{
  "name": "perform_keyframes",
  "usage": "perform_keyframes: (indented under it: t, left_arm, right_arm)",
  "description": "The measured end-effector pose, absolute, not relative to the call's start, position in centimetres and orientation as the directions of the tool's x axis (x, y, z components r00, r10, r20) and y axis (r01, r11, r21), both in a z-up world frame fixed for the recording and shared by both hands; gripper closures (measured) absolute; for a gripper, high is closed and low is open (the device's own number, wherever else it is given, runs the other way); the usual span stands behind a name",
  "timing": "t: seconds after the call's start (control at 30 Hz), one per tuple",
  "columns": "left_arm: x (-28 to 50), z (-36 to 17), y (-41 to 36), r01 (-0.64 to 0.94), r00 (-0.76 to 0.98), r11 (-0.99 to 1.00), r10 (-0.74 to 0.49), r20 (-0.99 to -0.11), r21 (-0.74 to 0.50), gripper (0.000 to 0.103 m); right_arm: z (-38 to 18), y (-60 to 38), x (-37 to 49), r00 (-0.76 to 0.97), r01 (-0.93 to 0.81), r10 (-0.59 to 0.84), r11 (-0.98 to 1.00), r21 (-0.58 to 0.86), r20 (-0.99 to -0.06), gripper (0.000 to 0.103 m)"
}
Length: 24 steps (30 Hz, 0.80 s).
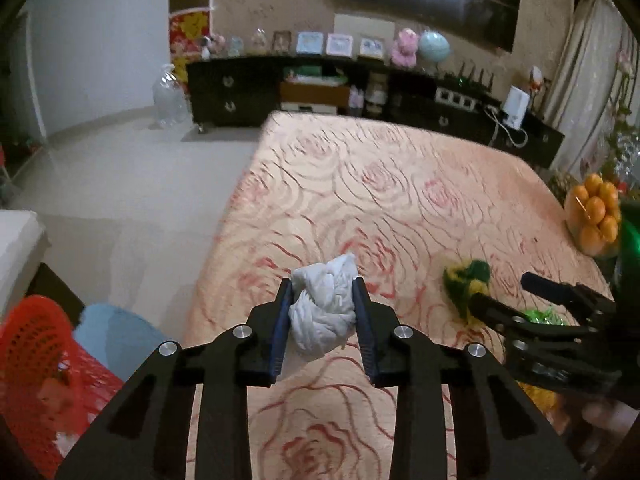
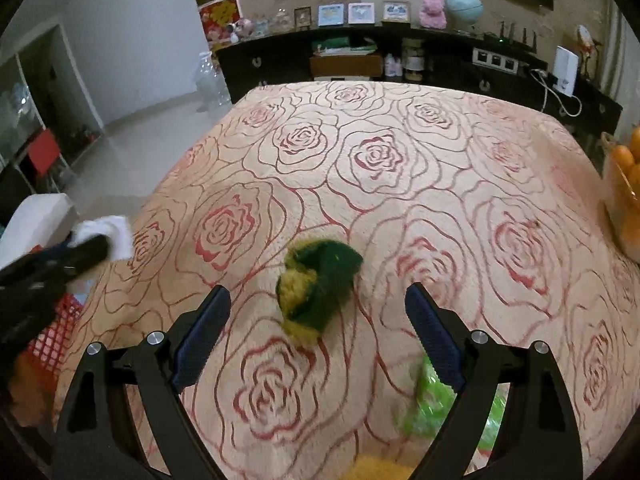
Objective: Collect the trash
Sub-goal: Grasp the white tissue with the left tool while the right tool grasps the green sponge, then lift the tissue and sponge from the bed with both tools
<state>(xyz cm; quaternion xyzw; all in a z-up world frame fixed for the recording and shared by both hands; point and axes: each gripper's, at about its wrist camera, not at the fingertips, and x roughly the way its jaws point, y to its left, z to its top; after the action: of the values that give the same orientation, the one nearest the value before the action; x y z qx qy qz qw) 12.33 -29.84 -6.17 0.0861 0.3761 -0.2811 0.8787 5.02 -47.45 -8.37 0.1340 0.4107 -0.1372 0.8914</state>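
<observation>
Rose tablecloth [image 1: 400,184], tissue [image 1: 324,308] in left tool [image 1: 323,300] (pinched)

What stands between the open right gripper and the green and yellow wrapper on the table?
Nothing visible. The right gripper is open, and only bare rose-patterned tablecloth lies between its fingers and the green and yellow wrapper.

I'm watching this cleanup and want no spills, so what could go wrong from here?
The left gripper pinches only part of the white tissue wad, so it might slip out before reaching the red basket. The open right gripper, nearing the green-yellow wrapper, may nudge it away or snag the tablecloth.
</observation>
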Motion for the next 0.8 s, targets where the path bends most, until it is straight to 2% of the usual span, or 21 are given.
perform_keyframes:
  t: [0.23, 0.33, 0.5, 0.6, 0.8]
  left_arm:
    - [12.7, -5.0, -28.1, 0.529, 0.597, 0.847, -0.414, -0.688, -0.05, 0.074]
    - [12.8, -4.9, -27.8, 0.523, 0.603, 0.851, -0.408, -0.686, -0.047, 0.074]
    - [12.7, -5.2, -28.0, 0.525, 0.606, 0.851, -0.399, -0.688, -0.031, 0.074]
    - [12.4, -5.4, -28.4, 0.528, 0.609, 0.849, -0.395, -0.687, -0.02, 0.074]
    - [12.1, -5.4, -28.5, 0.535, 0.618, 0.845, -0.394, -0.68, -0.003, 0.074]
  right_arm:
    - [-9.8, -47.4, 7.4, 0.591, 0.352, -0.144, 0.931, 0.093, -0.794, 0.019]
    - [-10.3, -47.2, 8.0, 0.579, 0.344, -0.145, 0.936, 0.079, -0.802, 0.028]
    - [-10.7, -47.7, 8.1, 0.563, 0.361, -0.149, 0.929, 0.08, -0.813, 0.052]
    - [-10.7, -47.9, 8.0, 0.565, 0.363, -0.157, 0.929, 0.073, -0.81, 0.058]
    - [-10.0, -46.9, 7.7, 0.585, 0.337, -0.153, 0.939, 0.067, -0.797, 0.06]
